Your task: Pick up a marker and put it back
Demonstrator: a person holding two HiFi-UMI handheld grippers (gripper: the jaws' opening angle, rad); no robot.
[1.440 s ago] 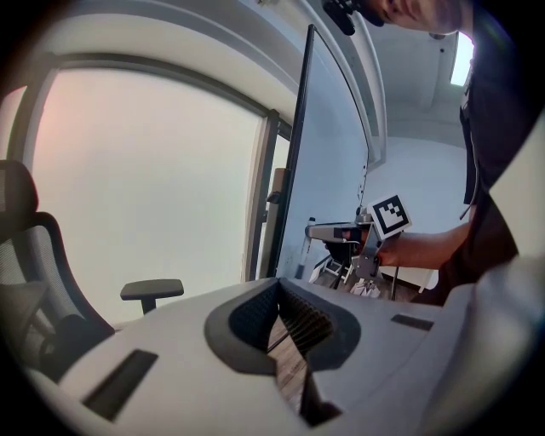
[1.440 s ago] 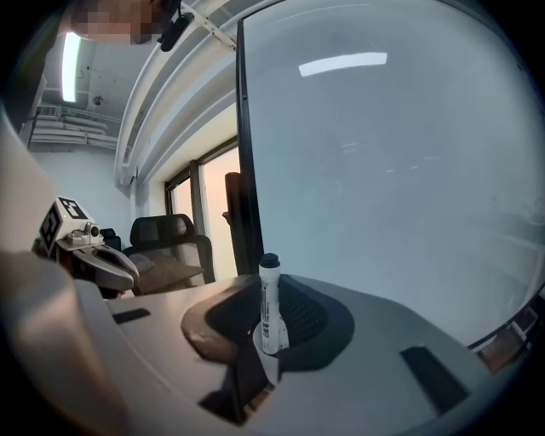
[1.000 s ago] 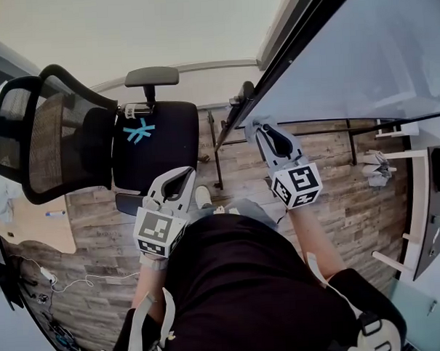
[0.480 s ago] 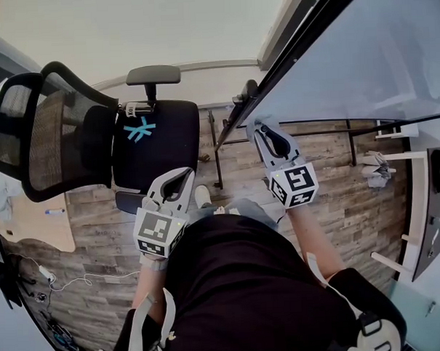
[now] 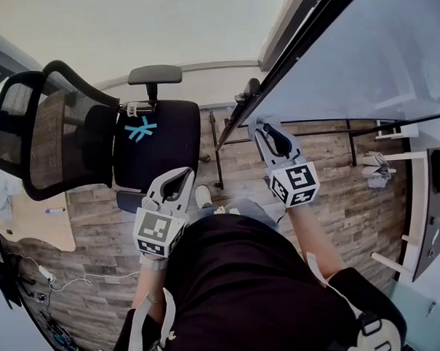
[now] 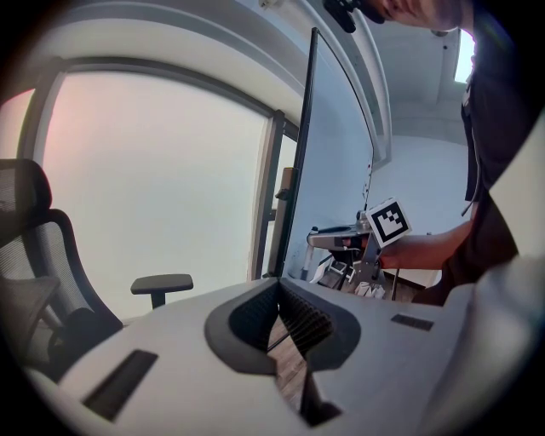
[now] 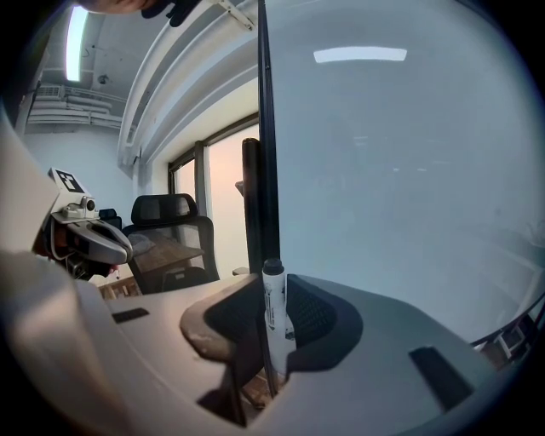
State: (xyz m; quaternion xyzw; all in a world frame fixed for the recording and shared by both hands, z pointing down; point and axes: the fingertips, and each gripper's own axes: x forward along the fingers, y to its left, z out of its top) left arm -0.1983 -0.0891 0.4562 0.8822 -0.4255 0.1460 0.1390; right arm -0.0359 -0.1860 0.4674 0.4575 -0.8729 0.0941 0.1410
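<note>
Clamping a white cylindrical marker (image 7: 274, 308) upright, the right gripper's (image 5: 264, 128) ribbed dark jaws hide its lower end beside the glossy whiteboard's (image 7: 392, 213) black edge. The left gripper (image 5: 185, 173) is pinched together, empty.

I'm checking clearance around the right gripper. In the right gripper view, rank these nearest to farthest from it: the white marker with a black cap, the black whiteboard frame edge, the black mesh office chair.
1. White marker with black cap: upright between the jaws.
2. Black whiteboard frame edge: just behind the marker, centre.
3. Black mesh office chair: far back, on the left.
</note>
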